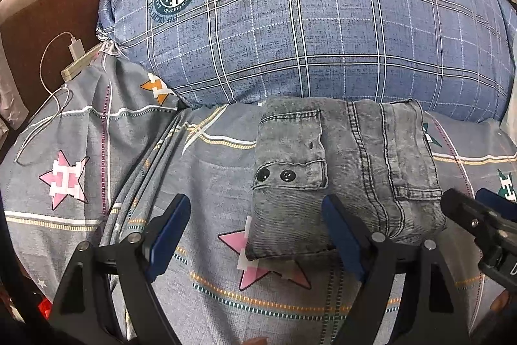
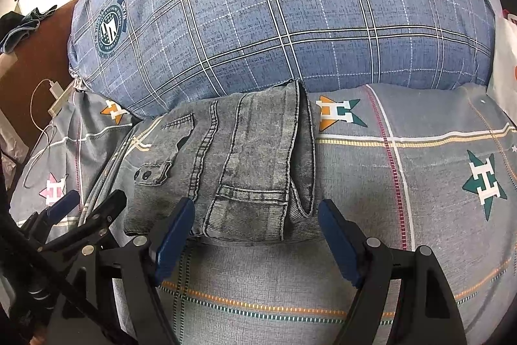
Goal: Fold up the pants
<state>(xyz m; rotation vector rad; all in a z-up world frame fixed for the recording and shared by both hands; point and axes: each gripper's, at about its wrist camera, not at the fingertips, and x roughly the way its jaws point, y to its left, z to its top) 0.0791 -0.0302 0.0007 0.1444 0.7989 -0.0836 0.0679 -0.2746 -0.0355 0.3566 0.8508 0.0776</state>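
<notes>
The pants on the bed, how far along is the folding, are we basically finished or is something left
Nearly finished, it seems. Done: the grey pants lie as a compact folded bundle on the star-print sheet, against the blue plaid pillow. In hand: nothing; the left gripper and right gripper are both open at the bundle's near edge. Left: at most a tidy-up.

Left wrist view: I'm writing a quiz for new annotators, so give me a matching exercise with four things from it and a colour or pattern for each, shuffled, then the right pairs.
Things:
1. folded pants
2. big pillow
3. charging cable
4. left gripper finger pads

Colours:
A. white
B. dark blue
C. washed grey denim
D. blue with a plaid grid

Pairs: 1-C, 2-D, 3-A, 4-B

The pants lie folded on the star-print bedsheet, in front of the pillow.
</notes>
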